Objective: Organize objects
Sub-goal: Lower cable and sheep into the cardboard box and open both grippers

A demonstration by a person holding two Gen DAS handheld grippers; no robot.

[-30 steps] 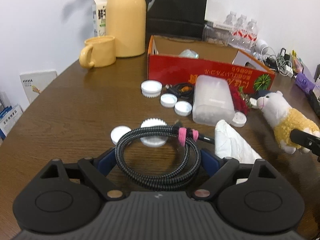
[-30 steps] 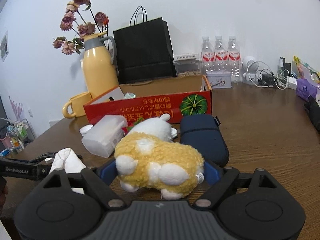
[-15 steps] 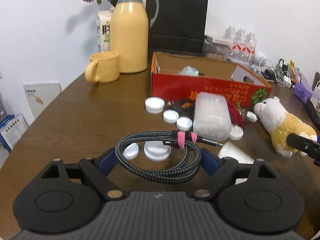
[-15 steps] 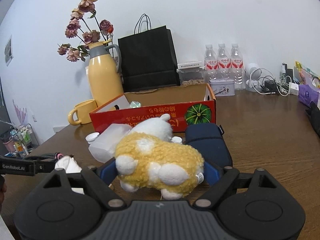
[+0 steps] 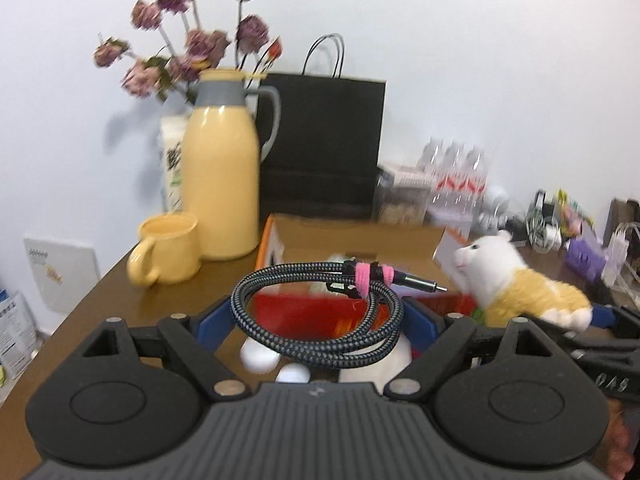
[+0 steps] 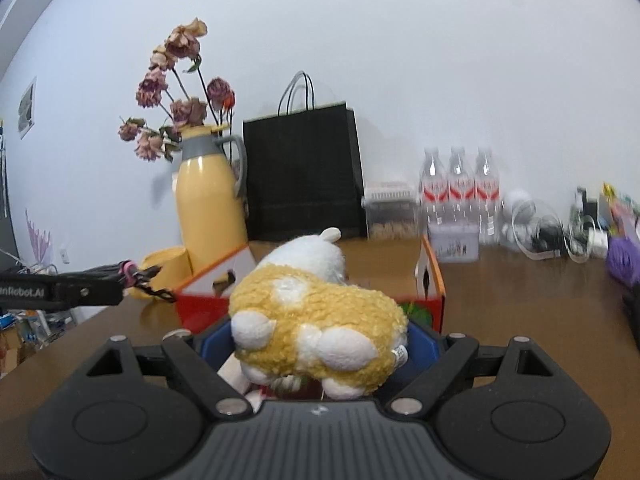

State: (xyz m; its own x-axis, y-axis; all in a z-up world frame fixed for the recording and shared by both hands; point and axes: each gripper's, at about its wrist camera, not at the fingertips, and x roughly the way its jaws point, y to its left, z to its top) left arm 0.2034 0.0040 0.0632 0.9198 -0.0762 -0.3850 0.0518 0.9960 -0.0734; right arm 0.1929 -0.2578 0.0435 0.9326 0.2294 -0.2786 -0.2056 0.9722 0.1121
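Two hand-held grippers hang above a brown wooden table (image 5: pixel 120 292), each clamped on a load. Left gripper (image 5: pixel 316 320): its blue pads press from both sides on a coiled braided cable (image 5: pixel 320 312), bound with a pink tie (image 5: pixel 370 278), the metal plug pointing right. Cable and gripper are clear of the tabletop, with white caps (image 5: pixel 260 356) lying on the wood beneath the coil. Right gripper (image 6: pixel 316 344): jaws wide, squeezing a yellow-and-white plush toy (image 6: pixel 320 320) by the body, its white head facing away toward the box.

Just beyond both loads sits an open red cardboard box (image 5: pixel 304 312), its brown inside showing. To the box's left stand a yellow mug (image 5: pixel 168 252) and, behind it, a tall yellow jug (image 5: pixel 220 184) with dried pink flowers (image 5: pixel 184 48) rising at its top. A black paper bag (image 6: pixel 300 176) stands against the white wall behind the box, and three water bottles (image 6: pixel 460 188) line up to its right. Tangled white cords (image 6: pixel 540 232) and small clutter crowd the table's far right end; details there are blurred.
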